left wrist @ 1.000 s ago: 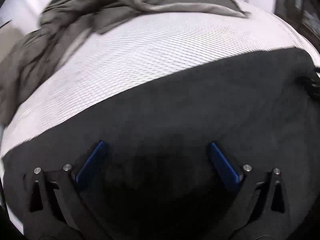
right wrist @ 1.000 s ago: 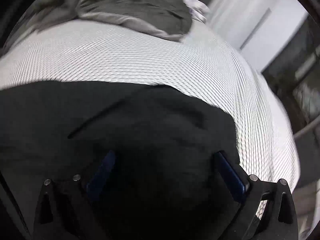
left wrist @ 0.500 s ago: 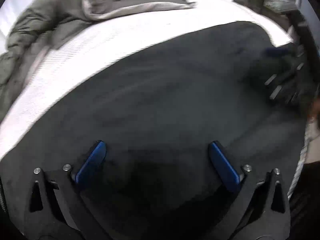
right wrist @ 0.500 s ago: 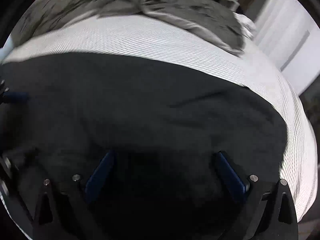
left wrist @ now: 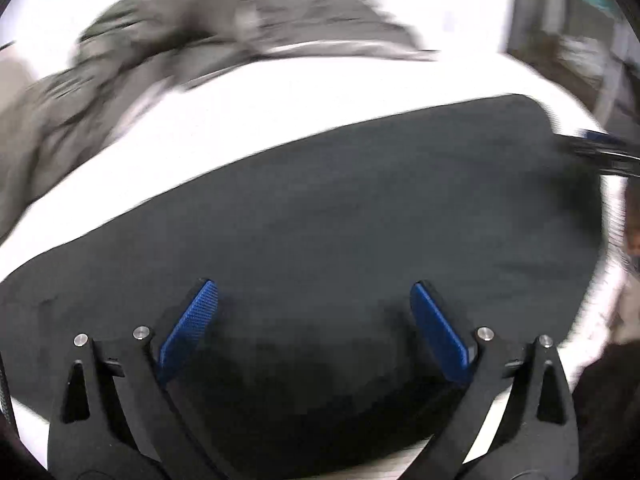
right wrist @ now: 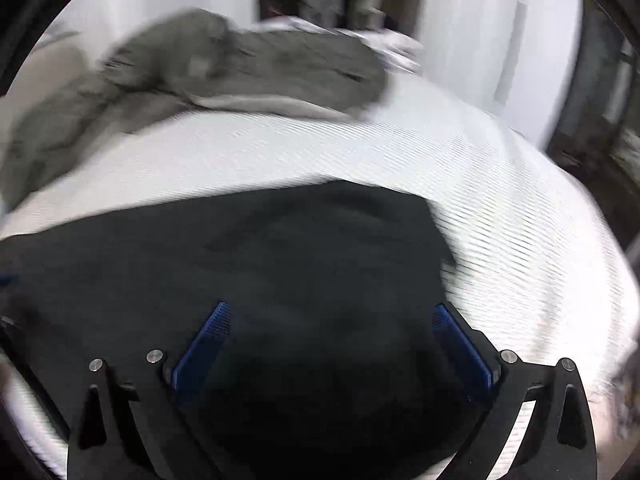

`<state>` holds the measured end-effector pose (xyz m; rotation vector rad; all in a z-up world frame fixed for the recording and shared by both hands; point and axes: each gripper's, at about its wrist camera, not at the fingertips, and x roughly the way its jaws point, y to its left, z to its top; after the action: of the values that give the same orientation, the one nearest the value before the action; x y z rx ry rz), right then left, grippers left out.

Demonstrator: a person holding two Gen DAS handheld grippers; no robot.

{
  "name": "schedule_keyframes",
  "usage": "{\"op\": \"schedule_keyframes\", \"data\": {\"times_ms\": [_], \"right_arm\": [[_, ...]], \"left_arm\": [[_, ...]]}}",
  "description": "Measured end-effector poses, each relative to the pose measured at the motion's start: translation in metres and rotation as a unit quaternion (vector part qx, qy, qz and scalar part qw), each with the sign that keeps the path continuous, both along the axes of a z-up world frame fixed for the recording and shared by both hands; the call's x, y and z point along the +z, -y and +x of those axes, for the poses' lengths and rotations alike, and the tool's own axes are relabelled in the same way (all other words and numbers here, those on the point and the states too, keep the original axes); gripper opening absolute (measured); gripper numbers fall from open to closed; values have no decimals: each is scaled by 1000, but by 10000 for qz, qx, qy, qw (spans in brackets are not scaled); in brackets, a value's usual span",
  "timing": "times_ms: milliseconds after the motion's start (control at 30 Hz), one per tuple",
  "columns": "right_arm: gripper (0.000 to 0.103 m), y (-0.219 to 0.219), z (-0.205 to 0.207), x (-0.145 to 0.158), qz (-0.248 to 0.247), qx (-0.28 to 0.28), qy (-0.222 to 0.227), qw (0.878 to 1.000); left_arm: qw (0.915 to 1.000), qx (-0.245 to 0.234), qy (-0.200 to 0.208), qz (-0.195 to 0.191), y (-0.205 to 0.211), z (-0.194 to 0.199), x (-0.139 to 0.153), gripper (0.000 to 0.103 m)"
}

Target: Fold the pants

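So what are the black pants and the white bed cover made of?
The black pants look like soft, matte cloth, maybe cotton knit: no shine, gentle wrinkles. The white bed cover looks like woven or quilted fabric, showing a fine ribbed texture. Blur leaves the exact fibre of both open.

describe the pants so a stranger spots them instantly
Start at the white bed. The pants lie flat on its near side, under both tongs. They are black and smooth, unlike the crumpled grey blanket at the far end.
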<state>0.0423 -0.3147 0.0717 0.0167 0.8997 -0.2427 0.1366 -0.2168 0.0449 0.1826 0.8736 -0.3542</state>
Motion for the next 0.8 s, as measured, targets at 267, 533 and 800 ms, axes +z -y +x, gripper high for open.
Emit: {"op": "schedule_keyframes", "data": {"times_ms": [267,533,800], "right_arm": [[102,-100,5,-62,-603,1558,-951,9813],[102,35,-59,-35,-853,-728,-617,9918],[102,-33,-58,-8,302,851,86,9959]], "left_arm": [[9958,-753,-209,480,36,-25,-25,103],[9987,-169,-231,419,-59,-21,-29,103],[9963,-799,179,-249,-9,-38,9,101]]}}
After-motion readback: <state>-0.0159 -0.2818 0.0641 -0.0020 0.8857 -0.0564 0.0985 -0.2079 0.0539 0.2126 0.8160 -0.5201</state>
